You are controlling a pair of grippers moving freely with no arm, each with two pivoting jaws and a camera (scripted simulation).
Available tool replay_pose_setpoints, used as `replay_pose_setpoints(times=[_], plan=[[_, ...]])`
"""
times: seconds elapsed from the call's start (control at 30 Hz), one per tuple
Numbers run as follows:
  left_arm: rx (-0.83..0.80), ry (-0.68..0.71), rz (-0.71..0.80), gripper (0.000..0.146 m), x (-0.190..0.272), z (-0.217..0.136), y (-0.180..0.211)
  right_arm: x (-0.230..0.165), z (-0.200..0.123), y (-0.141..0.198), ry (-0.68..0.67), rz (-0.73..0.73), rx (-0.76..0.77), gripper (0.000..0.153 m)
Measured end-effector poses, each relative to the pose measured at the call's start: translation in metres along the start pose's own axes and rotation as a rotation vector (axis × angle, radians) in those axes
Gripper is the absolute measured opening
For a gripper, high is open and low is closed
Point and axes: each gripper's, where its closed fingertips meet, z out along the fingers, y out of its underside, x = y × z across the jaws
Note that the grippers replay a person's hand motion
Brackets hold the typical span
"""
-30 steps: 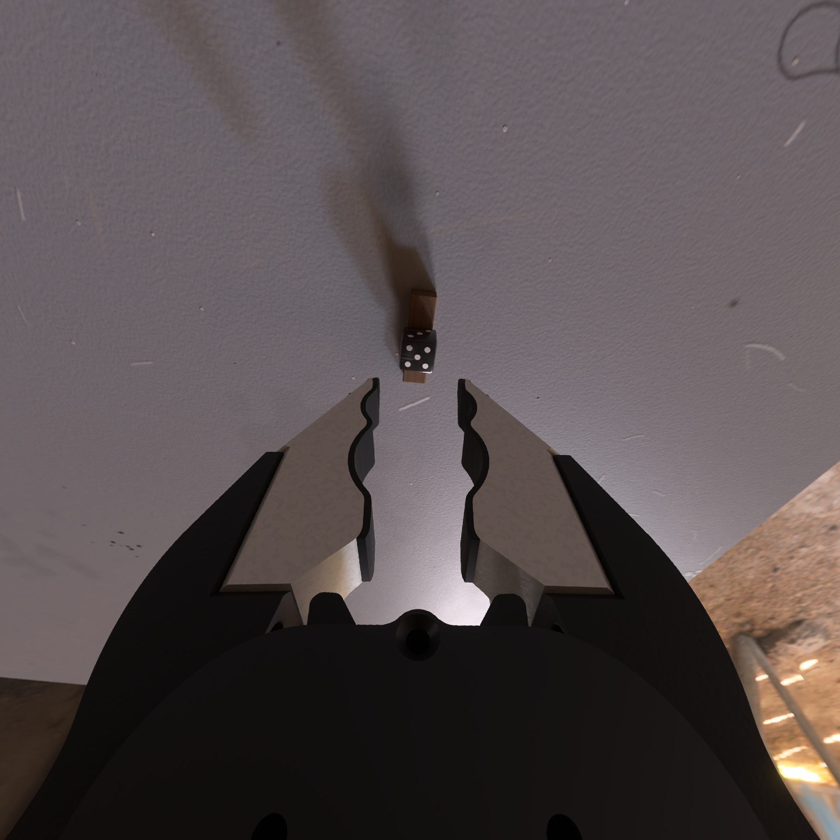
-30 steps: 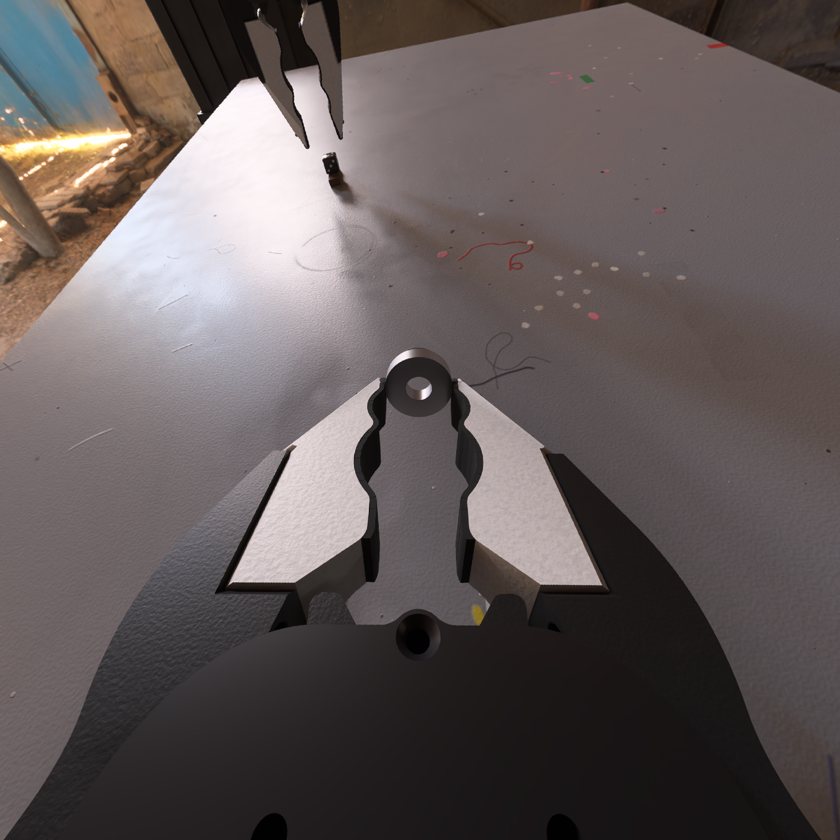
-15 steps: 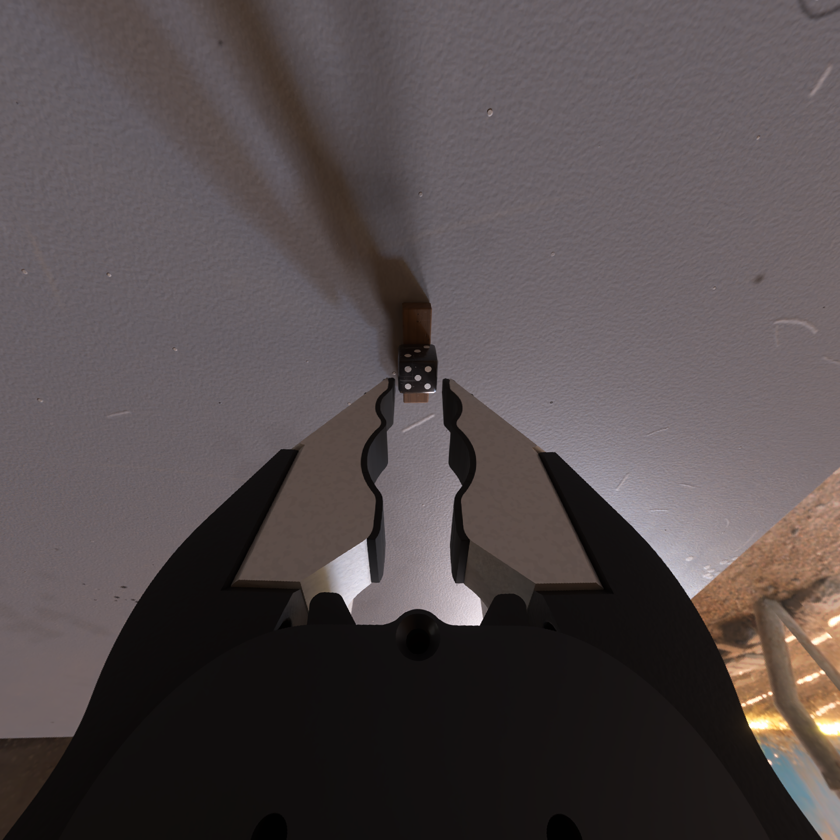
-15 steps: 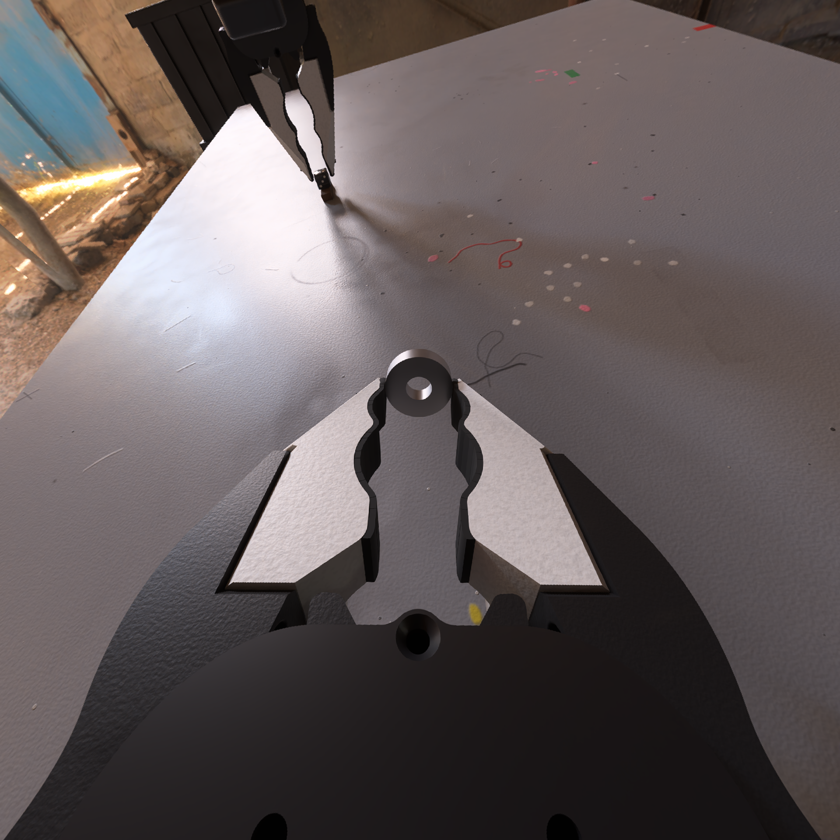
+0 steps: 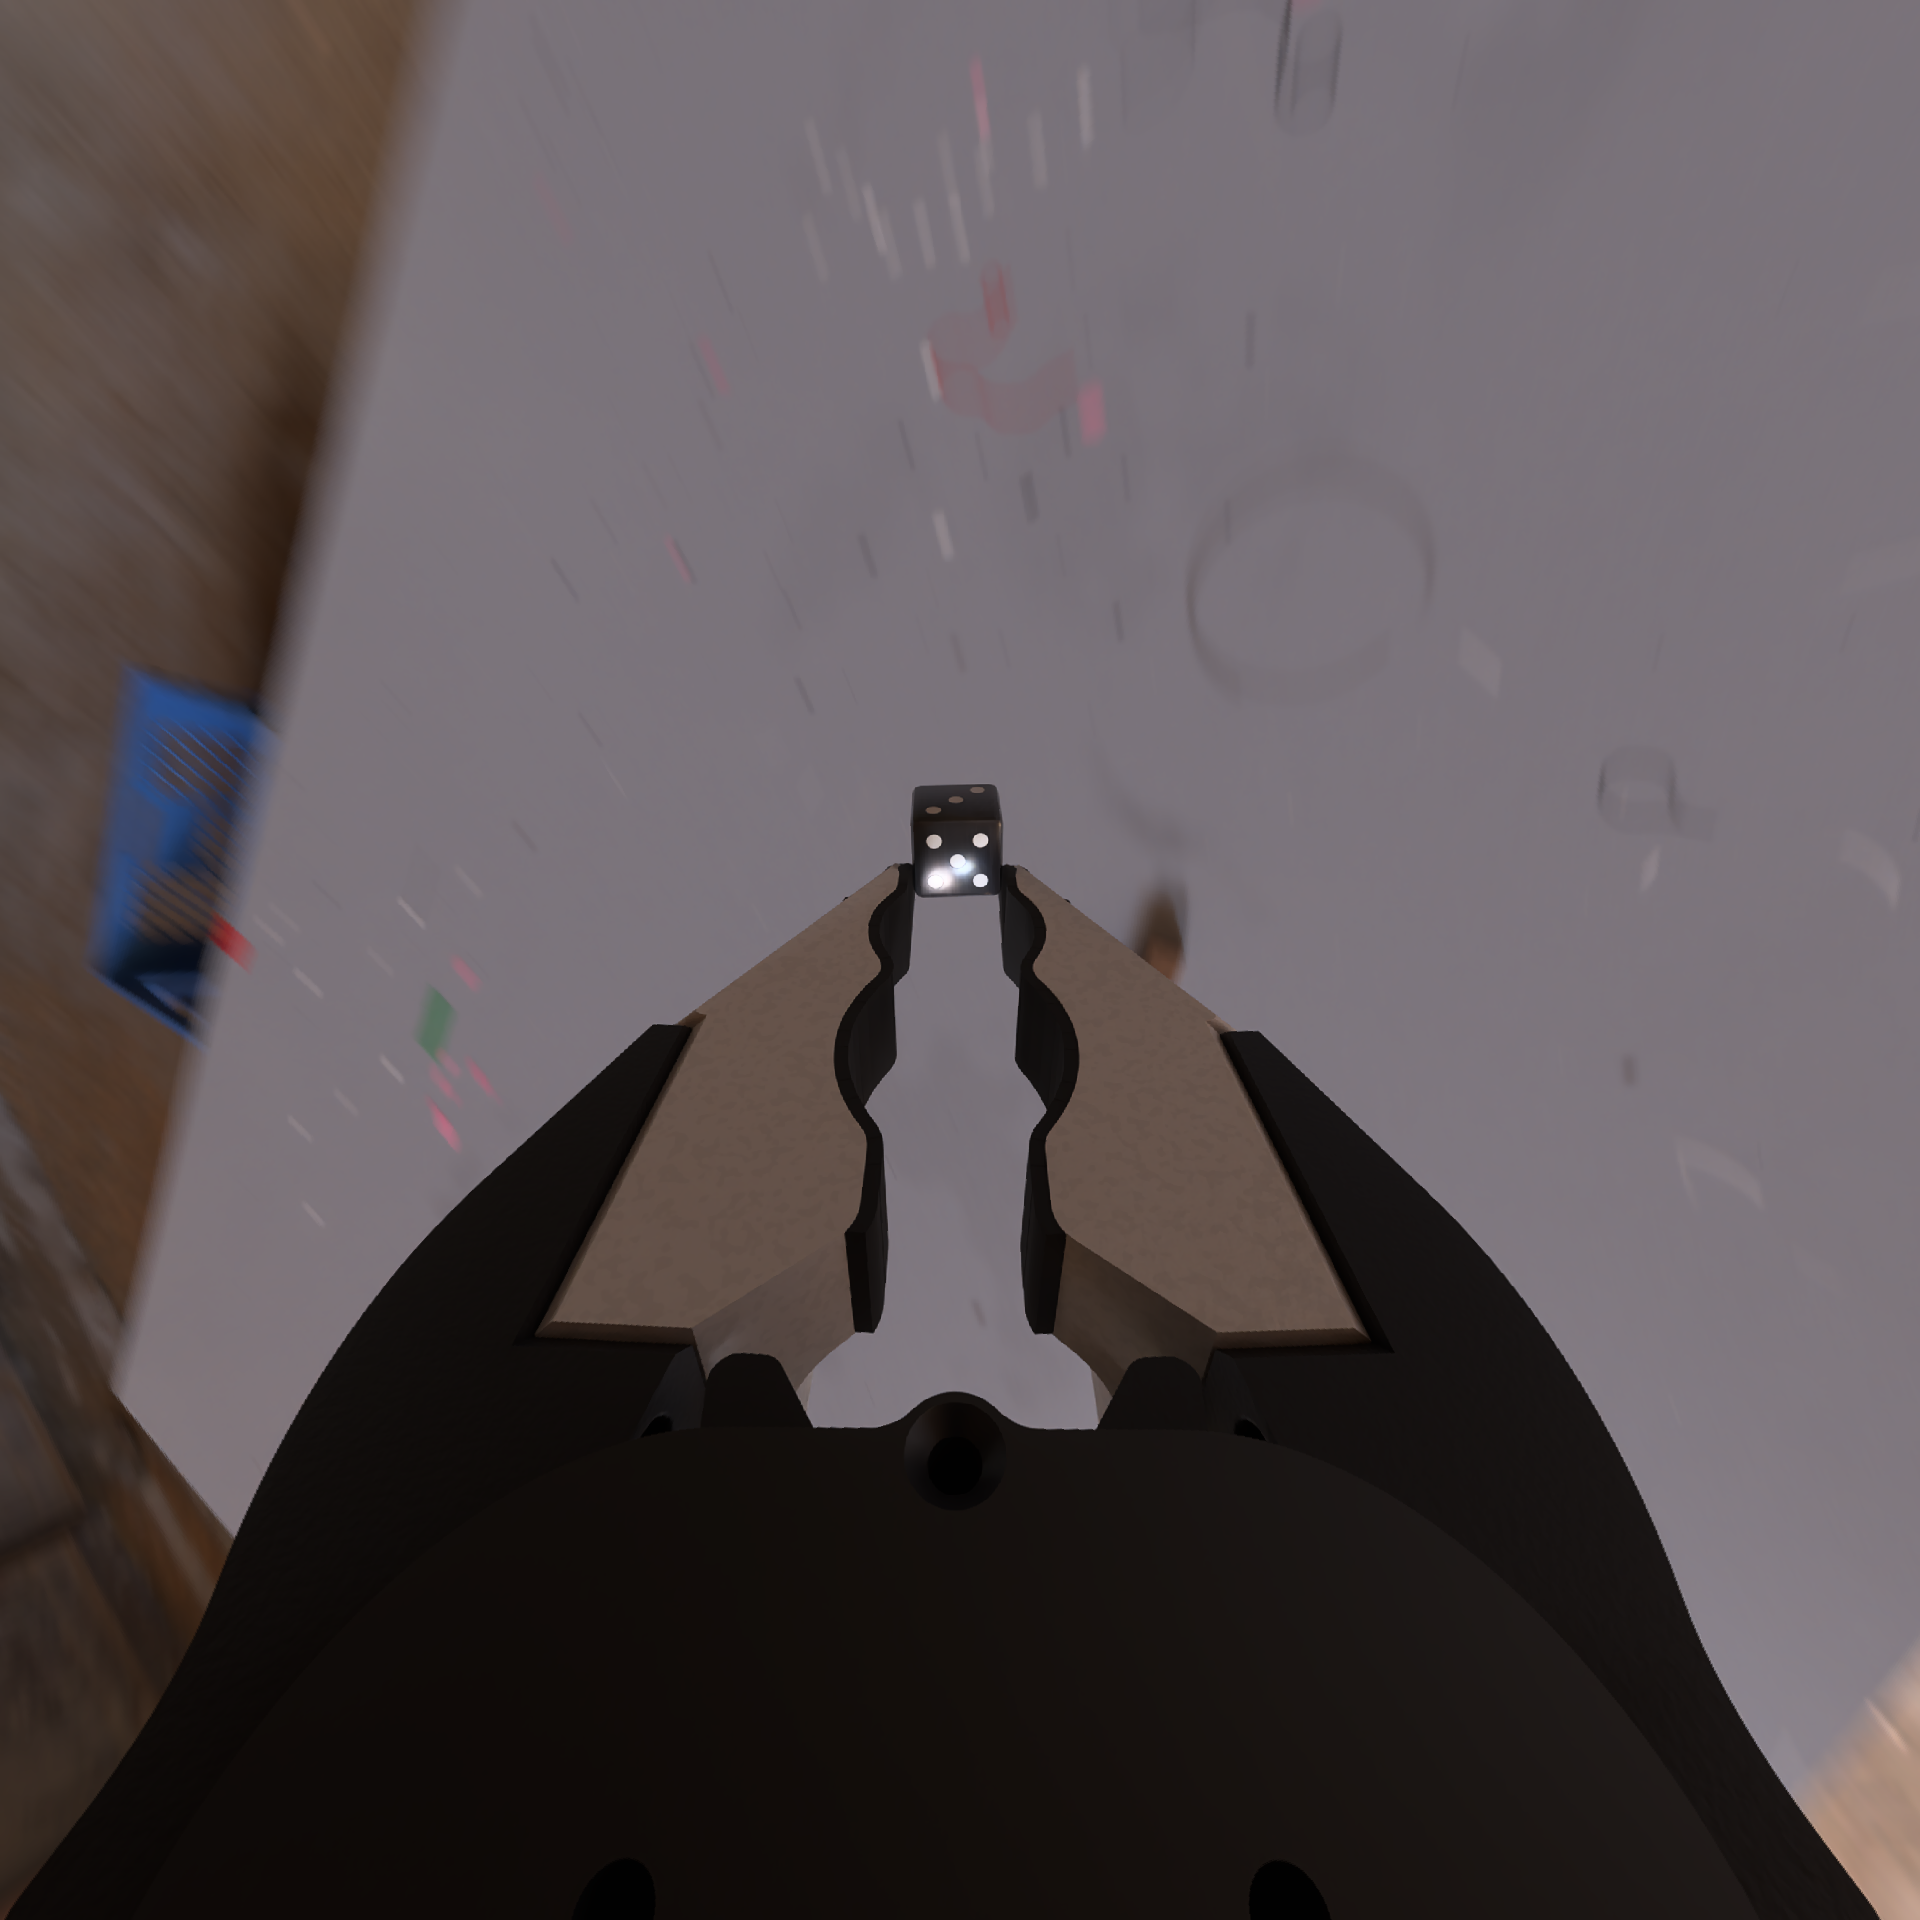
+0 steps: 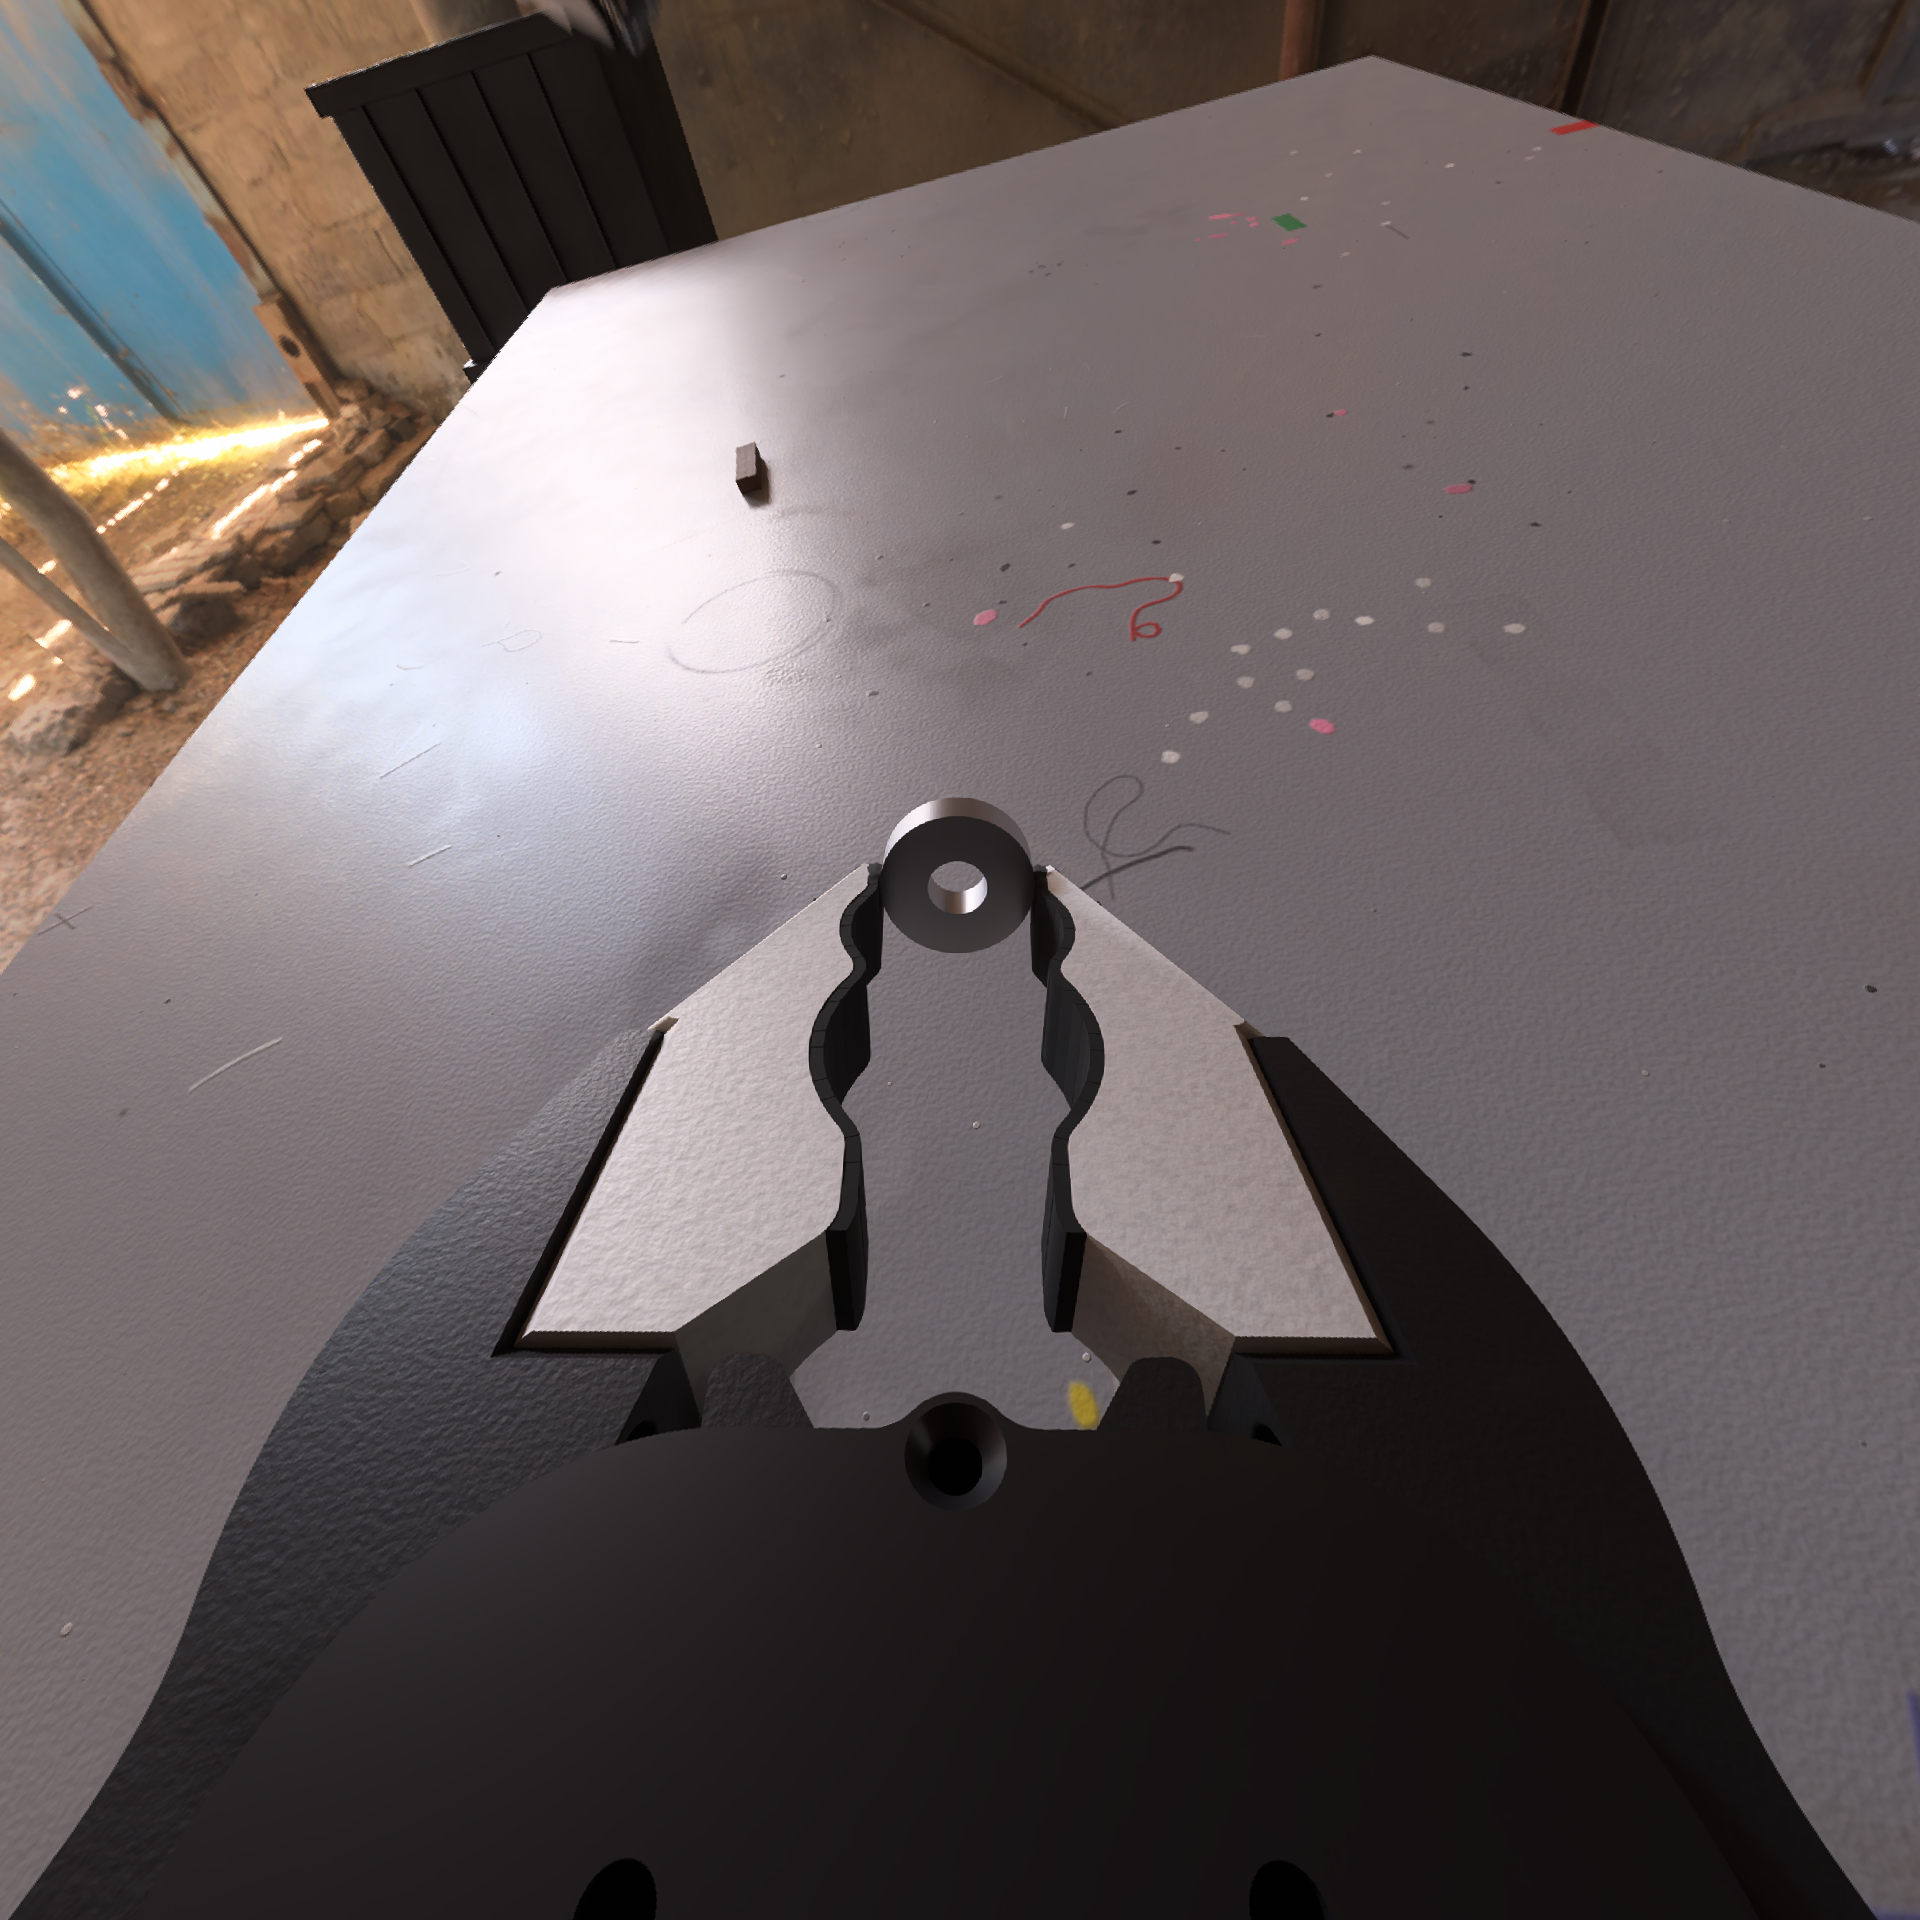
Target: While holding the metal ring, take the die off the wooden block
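My left gripper [image 5: 956, 878] is shut on the black die [image 5: 957, 840] with white pips and holds it well above the grey table [image 5: 1455, 1039]. The background in the left wrist view is blurred by motion. The small wooden block shows as a brown smear [image 5: 1162, 930] just right of the fingertips, down on the table. In the right wrist view the wooden block [image 6: 748, 467] lies bare on the far left part of the table. My right gripper [image 6: 956, 883] is shut on the metal ring [image 6: 956, 891], held above the table.
The grey table [image 6: 1351, 935] bears pen marks, a drawn circle [image 6: 750, 621] and coloured paint specks. Its left edge drops to a rubble floor. A black slatted cabinet [image 6: 520, 187] stands beyond the far edge. A blue object [image 5: 177, 831] lies off the table's edge.
My left gripper closed on the die and lifted it off the wooden block, rising fast and out of the right wrist view. The block stays on the table. The right gripper still holds the ring.
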Motion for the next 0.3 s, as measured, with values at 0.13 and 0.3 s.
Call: replay_pose_setpoints(times=[0.13,0.3], plan=[[0.466,-0.089,0.119,0.016,-0.004,-0.036,-0.134,0.0,-0.001,-0.002,0.002,-0.002,0.015,0.028],[1.086,0.112,0.179,0.016,0.043,-0.037,-0.265,-0.014,-0.027,-0.029,0.044,-0.177,0.303,0.028]])
